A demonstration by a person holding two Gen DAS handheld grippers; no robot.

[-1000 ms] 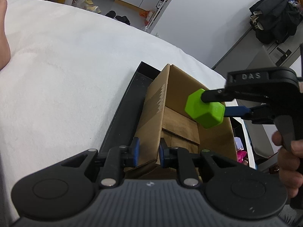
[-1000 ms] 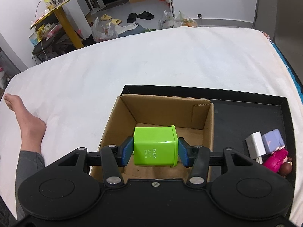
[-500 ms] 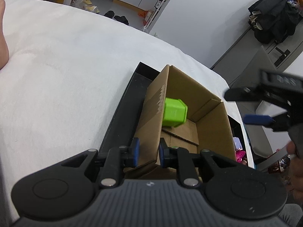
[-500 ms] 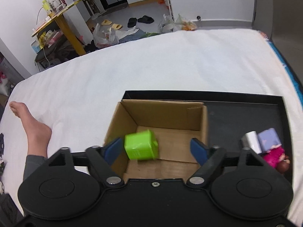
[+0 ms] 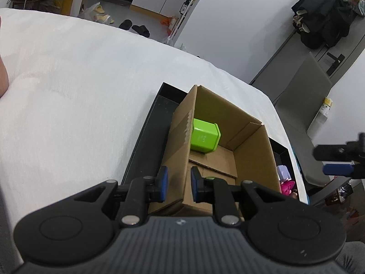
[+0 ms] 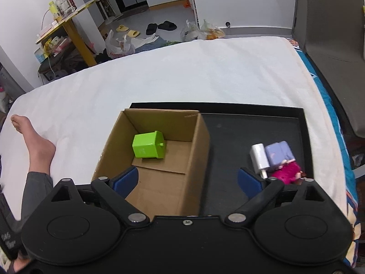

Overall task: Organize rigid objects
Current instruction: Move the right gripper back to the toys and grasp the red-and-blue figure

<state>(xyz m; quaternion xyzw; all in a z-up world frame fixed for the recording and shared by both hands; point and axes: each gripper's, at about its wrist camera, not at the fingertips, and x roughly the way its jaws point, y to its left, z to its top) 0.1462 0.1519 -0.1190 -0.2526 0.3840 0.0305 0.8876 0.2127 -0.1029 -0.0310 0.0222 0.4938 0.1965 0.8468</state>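
A green cube-shaped box (image 6: 148, 145) lies on its side on the floor of an open cardboard box (image 6: 198, 150), against its far left wall; it also shows in the left wrist view (image 5: 204, 138). My left gripper (image 5: 179, 184) is shut on the near wall of the cardboard box (image 5: 252, 159). My right gripper (image 6: 187, 179) is open and empty, above the box's near right part. A white adapter (image 6: 259, 157), a lilac block (image 6: 279, 153) and a pink toy (image 6: 287, 173) lie on the black tray (image 6: 228, 137) right of the box.
The tray sits on a bed with a white cover (image 6: 182, 73). A person's bare foot and leg (image 6: 34, 141) lie on the bed left of the box. A grey chair (image 6: 337, 52) stands at the bed's right edge.
My right gripper opened and dropped the green box into the cardboard box, where it came to rest on its side. The right gripper then drew back to the right. My left gripper kept its hold.
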